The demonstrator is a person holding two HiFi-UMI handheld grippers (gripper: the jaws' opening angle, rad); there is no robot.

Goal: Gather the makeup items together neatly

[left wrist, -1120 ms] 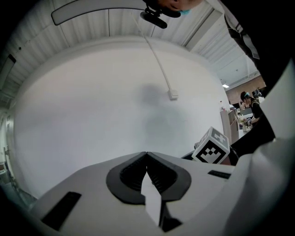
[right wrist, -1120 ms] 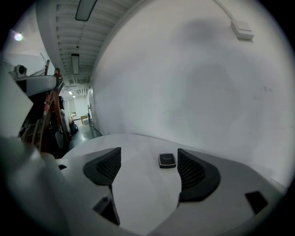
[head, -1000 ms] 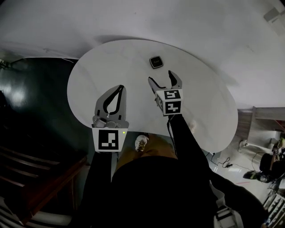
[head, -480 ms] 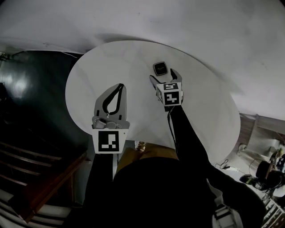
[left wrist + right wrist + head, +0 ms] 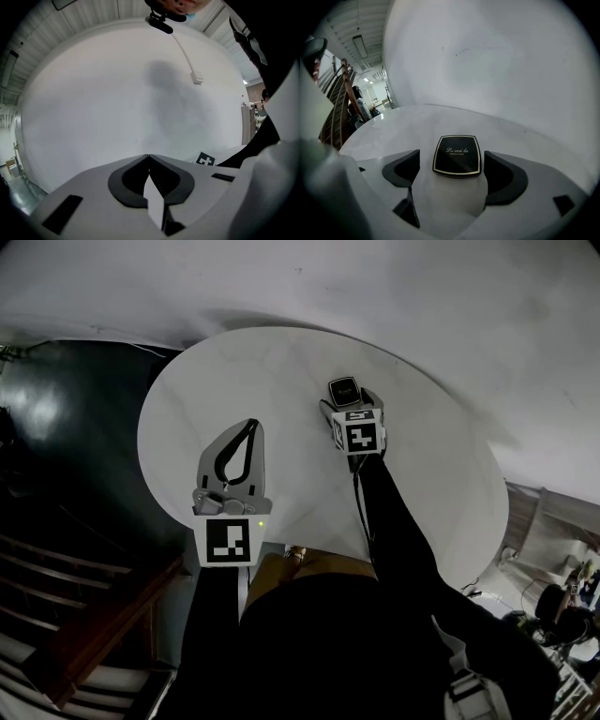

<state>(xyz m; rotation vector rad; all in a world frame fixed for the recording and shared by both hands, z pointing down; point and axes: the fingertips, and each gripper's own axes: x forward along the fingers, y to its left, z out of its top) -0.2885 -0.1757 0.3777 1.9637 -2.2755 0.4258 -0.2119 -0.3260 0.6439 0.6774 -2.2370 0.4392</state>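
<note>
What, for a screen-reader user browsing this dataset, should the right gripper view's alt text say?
A black square compact with a gold rim lies flat on a white round table, between the right gripper's fingers, which have just been opening and stand wide, touching neither side of it. A plain white wall rises behind the table.

A black square powder compact point(image 5: 457, 156) with rounded corners, thin gold border and pale lettering on its lid lies flat, closed, on the white round surface point(image 5: 234, 381)
</note>
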